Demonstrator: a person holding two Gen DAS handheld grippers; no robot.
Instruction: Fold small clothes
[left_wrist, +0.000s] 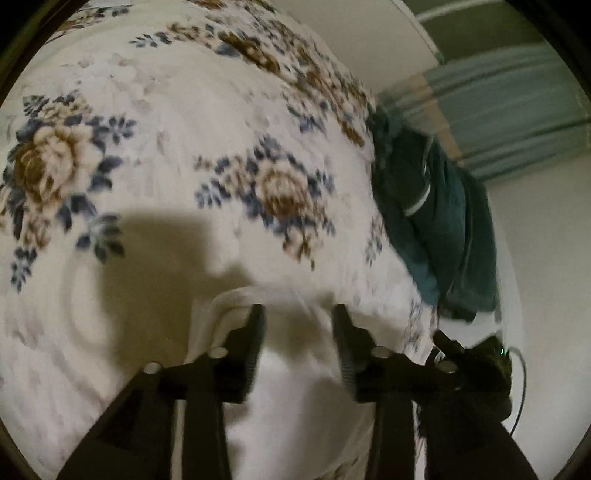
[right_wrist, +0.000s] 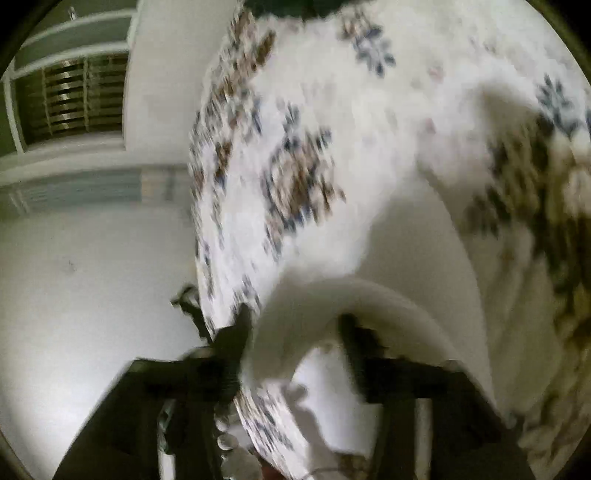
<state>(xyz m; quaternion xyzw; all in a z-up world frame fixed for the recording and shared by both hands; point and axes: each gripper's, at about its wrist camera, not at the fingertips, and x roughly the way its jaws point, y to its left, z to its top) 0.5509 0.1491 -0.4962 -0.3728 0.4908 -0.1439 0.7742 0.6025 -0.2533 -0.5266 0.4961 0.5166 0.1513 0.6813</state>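
Left claw (left_wrist: 298, 314) stood with its two black fingers (left_wrist: 255, 332) set apart, a plain white garment (left_wrist: 295, 387) lying under and between them, its seamed edge curving just past the tips. Could not tell whether either finger pinched the cloth or merely rested on it. Garment lay on a bed covered by a floral sheet (left_wrist: 166, 166), cream with blue and brown roses. Claw's shadow fell across that sheet to the left of the tips. Dark teal clothing (left_wrist: 436, 229), bunched with a pale trim line, hung over the bed's right edge, well apart from the white garment. White floor (left_wrist: 535, 258) and a striped blue-grey curtain (left_wrist: 509, 110) showed beyond it. Right claw appeared at the lower right of the left view, at the bed's edge.

Right view, heavily blurred: right claw (right_wrist: 295, 321) fingers (right_wrist: 351, 332) spread apart, a fold of the white garment (right_wrist: 332, 302) arching over and between them, lifted off the floral sheet (right_wrist: 314, 147). Firmness of grip not readable through the blur. Window with slatted blinds (right_wrist: 74, 99) sat at the upper left above a pale floor (right_wrist: 92, 295).
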